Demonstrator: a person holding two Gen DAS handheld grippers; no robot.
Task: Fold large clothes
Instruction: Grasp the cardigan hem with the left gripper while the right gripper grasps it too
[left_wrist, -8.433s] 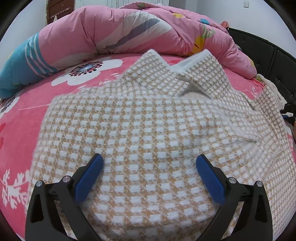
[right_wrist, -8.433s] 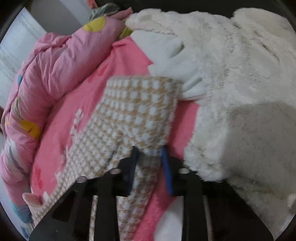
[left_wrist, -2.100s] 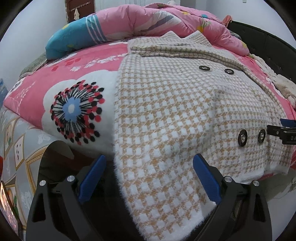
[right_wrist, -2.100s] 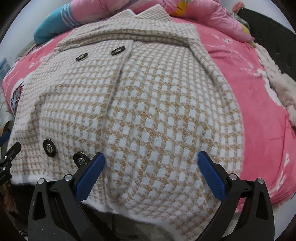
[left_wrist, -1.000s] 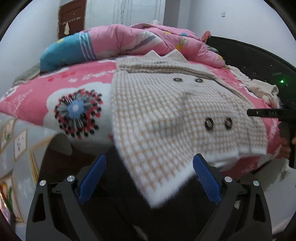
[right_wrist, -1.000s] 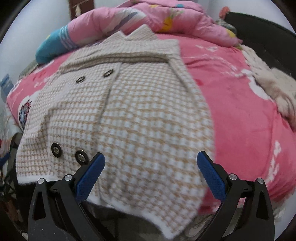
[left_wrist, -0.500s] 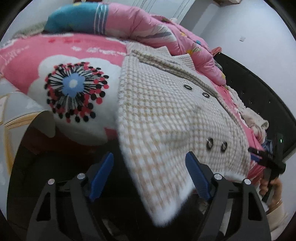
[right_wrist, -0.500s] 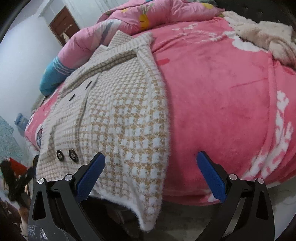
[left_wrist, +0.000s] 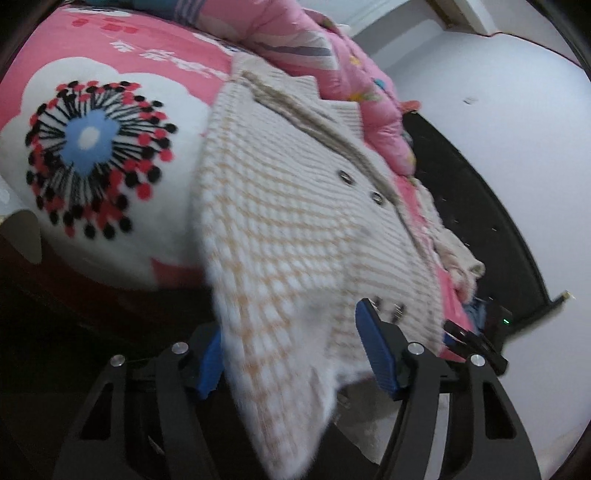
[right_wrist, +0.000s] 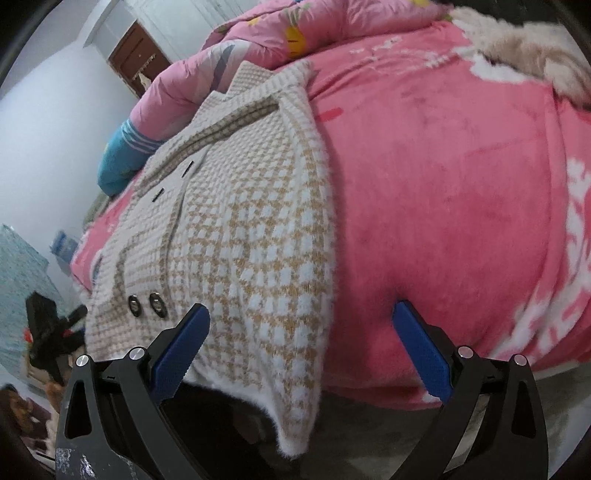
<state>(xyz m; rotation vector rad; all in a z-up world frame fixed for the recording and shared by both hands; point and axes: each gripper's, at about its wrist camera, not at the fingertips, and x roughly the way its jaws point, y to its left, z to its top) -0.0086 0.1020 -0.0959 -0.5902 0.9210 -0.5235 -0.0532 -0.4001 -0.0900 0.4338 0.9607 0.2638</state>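
We reach for the hem of the checked coat, which lies buttoned-side up on the pink bedspread, its lower edge overhanging the bed. Our left gripper is closing around one hem corner, not yet pinching; our right gripper stands wide apart astride the other, apparently readying a fold toward the collar.

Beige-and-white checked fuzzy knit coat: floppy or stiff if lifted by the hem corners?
Probably floppy: the beige-and-white checked fuzzy knit coat drapes limply over the bed edge. Likely hefty; the knit looks thick. The left gripper is closing around one corner, whose fuzzy pile should grip well.
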